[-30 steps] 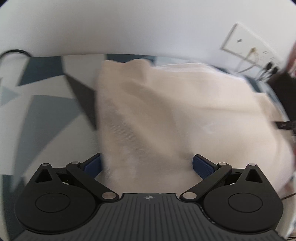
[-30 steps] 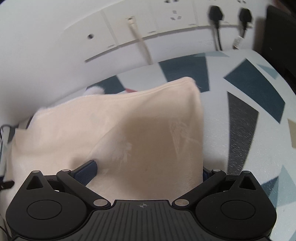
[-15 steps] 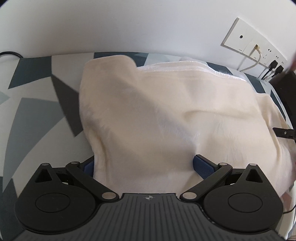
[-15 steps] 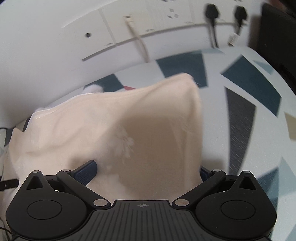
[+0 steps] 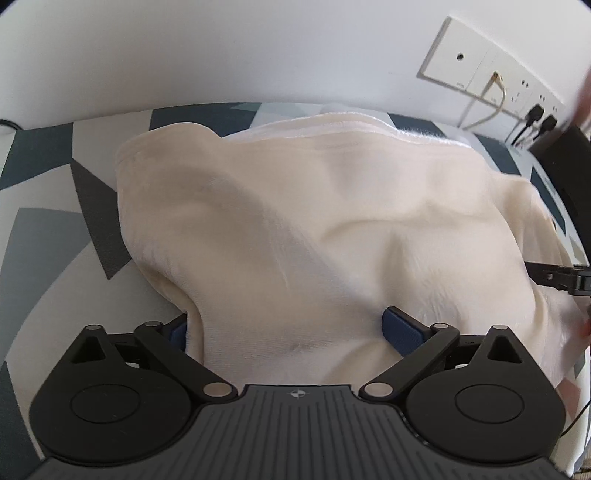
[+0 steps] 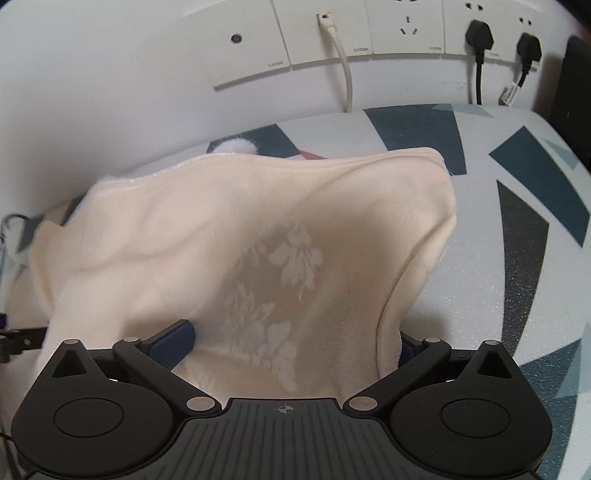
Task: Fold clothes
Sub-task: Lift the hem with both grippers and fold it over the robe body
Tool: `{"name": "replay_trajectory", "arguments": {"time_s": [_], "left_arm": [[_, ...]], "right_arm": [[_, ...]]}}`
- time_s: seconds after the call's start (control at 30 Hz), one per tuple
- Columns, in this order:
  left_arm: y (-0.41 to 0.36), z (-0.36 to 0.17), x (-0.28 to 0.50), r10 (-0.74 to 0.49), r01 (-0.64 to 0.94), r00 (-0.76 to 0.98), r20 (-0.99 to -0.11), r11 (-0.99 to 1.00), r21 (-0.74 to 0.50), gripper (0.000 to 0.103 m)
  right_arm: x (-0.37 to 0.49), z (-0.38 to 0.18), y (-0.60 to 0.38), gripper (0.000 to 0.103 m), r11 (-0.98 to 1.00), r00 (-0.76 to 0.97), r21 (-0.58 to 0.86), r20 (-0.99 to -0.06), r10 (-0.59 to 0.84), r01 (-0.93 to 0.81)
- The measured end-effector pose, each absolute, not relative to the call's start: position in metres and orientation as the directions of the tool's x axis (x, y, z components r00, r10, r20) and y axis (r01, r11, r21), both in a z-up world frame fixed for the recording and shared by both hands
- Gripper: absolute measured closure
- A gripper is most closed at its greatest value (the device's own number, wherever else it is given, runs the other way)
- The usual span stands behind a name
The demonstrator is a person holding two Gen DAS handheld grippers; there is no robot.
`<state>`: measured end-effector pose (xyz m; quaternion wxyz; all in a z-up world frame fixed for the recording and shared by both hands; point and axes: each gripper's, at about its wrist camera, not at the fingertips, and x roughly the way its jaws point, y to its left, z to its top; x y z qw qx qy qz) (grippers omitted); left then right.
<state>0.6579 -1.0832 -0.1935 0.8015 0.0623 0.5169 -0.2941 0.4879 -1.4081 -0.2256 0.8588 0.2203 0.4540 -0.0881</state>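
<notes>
Both grippers, left and right, gape wide, cream garment (floral-printed) draped between fingers.

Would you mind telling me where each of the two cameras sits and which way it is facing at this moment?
Left wrist view: sits on the left gripper, looking forward over the cream garment toward the wall; its fingers show, and the other gripper's tip at the right edge.
Right wrist view: sits on the right gripper, facing the wall sockets; its fingers show, fabric draped between them.
Shared: the cream garment, the patterned surface, the sockets.
</notes>
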Motion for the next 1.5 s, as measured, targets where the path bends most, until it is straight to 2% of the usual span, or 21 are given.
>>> {"name": "replay_trajectory", "arguments": {"time_s": [0.13,0.23,0.43,0.53,0.67,0.9,1.3,1.5], "left_arm": [[-1.083,-0.195,0.656,-0.403,0.515,0.325,-0.856,0.834,-0.196,0.000],[-1.082,-0.195,0.655,-0.398,0.500,0.350,-0.848,0.845,-0.191,0.000],[-1.081,-0.197,0.652,-0.392,0.475,0.397,-0.830,0.862,-0.180,0.000],[-1.079,-0.198,0.648,-0.394,0.480,0.412,-0.821,0.860,-0.172,0.000],[-1.083,-0.198,0.639,-0.371,0.468,0.435,-0.820,0.872,-0.146,0.001],[-1.074,-0.195,0.628,-0.358,0.456,0.414,-0.837,0.878,-0.150,0.001],[-1.023,-0.192,0.560,-0.356,0.412,0.393,-0.848,0.892,-0.183,0.000],[-1.015,-0.190,0.566,-0.373,0.435,0.356,-0.857,0.877,-0.201,0.000]], "right_arm": [[0.479,-0.227,-1.420,0.001,0.848,0.627,0.383,-0.775,0.079,0.366],[0.484,-0.226,-1.419,0.001,0.828,0.614,0.380,-0.787,0.054,0.413],[0.495,-0.227,-1.400,0.001,0.872,0.570,0.242,-0.820,-0.050,0.426],[0.496,-0.228,-1.403,0.001,0.870,0.561,0.250,-0.827,-0.036,0.425],[0.495,-0.231,-1.390,0.001,0.902,0.559,0.185,-0.826,-0.073,0.390],[0.484,-0.230,-1.382,0.001,0.915,0.552,0.185,-0.833,-0.048,0.359],[0.433,-0.225,-1.364,0.001,0.935,0.526,0.220,-0.850,0.044,0.277],[0.420,-0.221,-1.374,0.001,0.918,0.565,0.220,-0.825,-0.006,0.330]]}}
